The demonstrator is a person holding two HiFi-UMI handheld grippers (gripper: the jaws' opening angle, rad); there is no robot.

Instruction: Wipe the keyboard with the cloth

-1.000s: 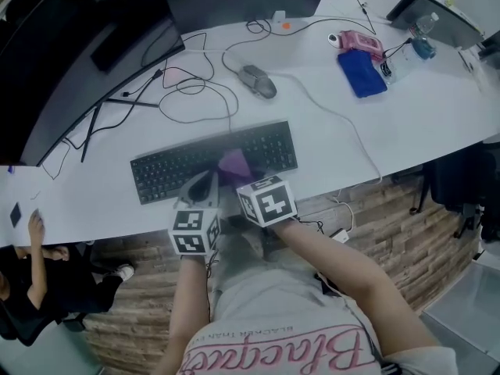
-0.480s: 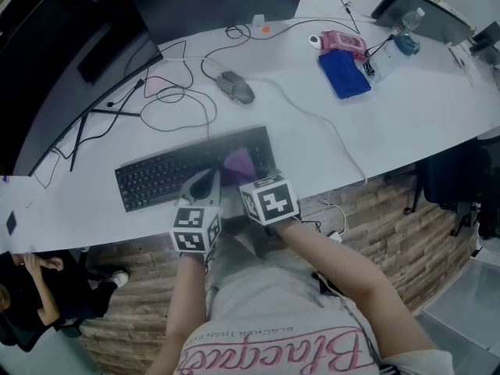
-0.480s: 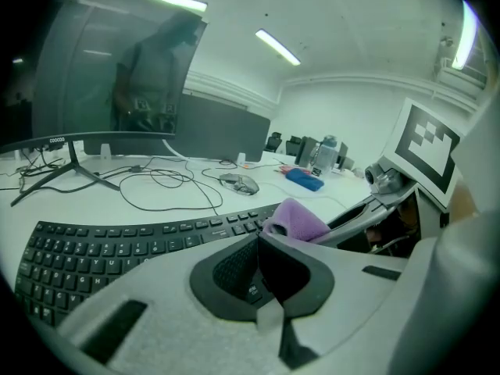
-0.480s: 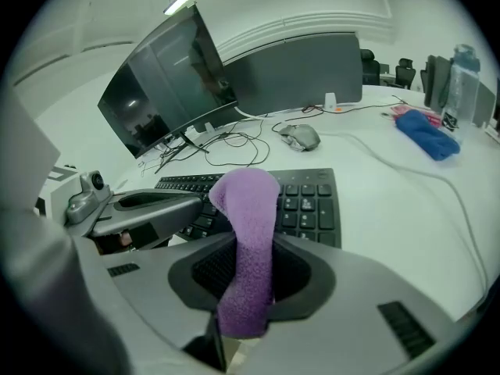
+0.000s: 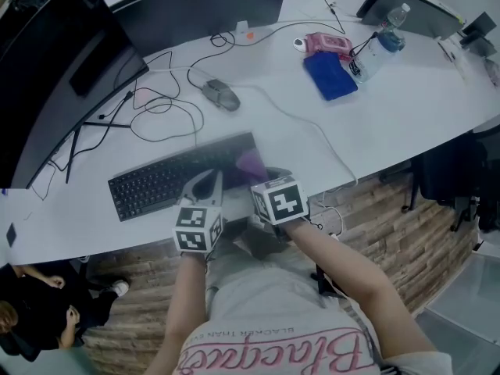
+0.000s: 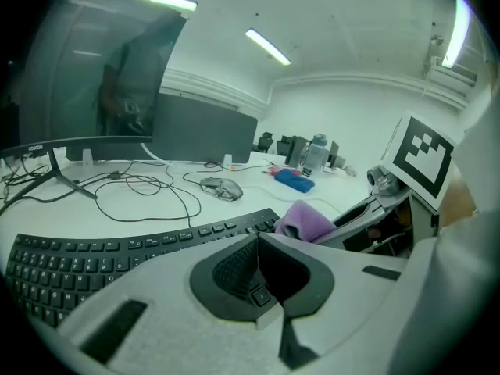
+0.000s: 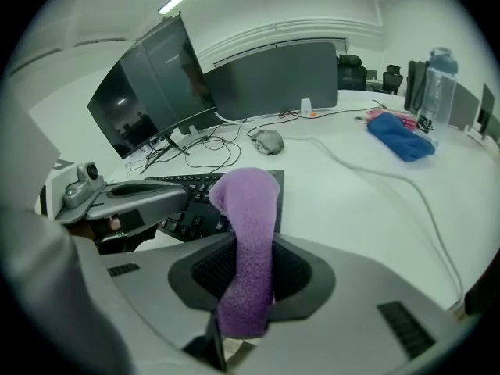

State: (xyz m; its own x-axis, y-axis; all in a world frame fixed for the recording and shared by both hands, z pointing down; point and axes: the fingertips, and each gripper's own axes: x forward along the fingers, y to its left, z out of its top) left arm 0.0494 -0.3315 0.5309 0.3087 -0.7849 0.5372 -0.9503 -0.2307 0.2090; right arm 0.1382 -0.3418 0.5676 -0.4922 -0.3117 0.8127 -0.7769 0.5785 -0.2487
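Note:
A black keyboard (image 5: 164,174) lies near the front edge of the white desk (image 5: 406,92). My right gripper (image 5: 262,170) is shut on a purple cloth (image 5: 251,162), which rests at the keyboard's right end. In the right gripper view the cloth (image 7: 246,233) stands up between the jaws of the right gripper (image 7: 248,248), with the keyboard (image 7: 191,201) just behind it. My left gripper (image 5: 205,182) hovers over the keyboard's front right part. Its jaws meet with nothing between them in the left gripper view (image 6: 258,239), where the keyboard (image 6: 109,250) and cloth (image 6: 306,219) also show.
A grey mouse (image 5: 220,95) and loose black cables (image 5: 156,108) lie behind the keyboard. A large monitor (image 5: 55,61) stands at the back left. A blue cloth (image 5: 330,75), a pink item (image 5: 324,44) and a water bottle (image 5: 383,45) sit at the back right. A person (image 5: 31,319) is at the lower left.
Both grippers have shifted rightward along the keyboard; the purple cloth went from its middle-right keys to its right end. The head view has also swung.

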